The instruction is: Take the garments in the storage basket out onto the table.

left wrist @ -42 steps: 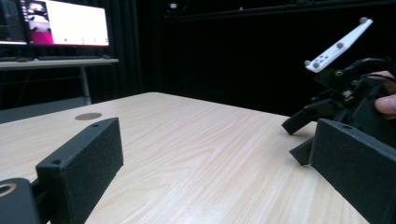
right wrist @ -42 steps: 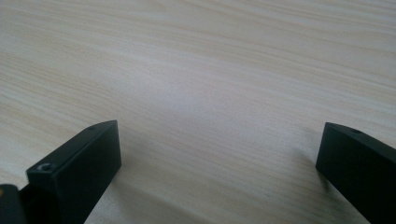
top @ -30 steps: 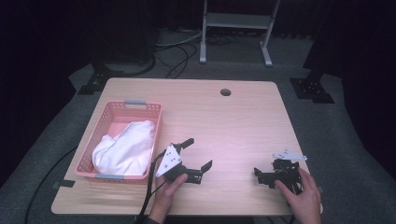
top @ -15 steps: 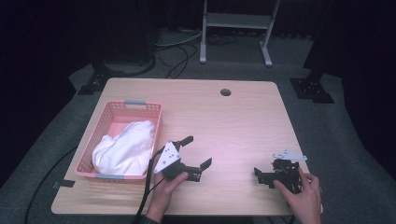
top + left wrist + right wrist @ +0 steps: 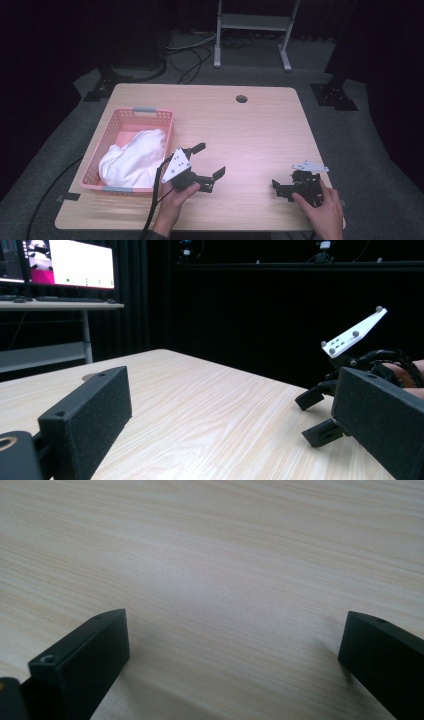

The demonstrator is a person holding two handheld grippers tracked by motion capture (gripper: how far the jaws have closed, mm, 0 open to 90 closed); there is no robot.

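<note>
We hold our left gripper (image 5: 210, 160) beside the pink basket (image 5: 131, 113), jaws released and empty. At four o'clock on the table (image 5: 260, 125), our right gripper (image 5: 281, 189) sits likewise released.

Pale matt wood-grain table (image 5: 260, 125); at nine o'clock, a pink perforated plastic basket (image 5: 120, 122) holds soft white cloth (image 5: 132, 157); both grippers' jaws are matt black, smooth-faced

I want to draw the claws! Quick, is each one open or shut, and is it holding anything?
Left gripper: open, holding nothing, jaws wide apart above the table.
Right gripper: open, holding nothing, bare wood between its jaws.
</note>
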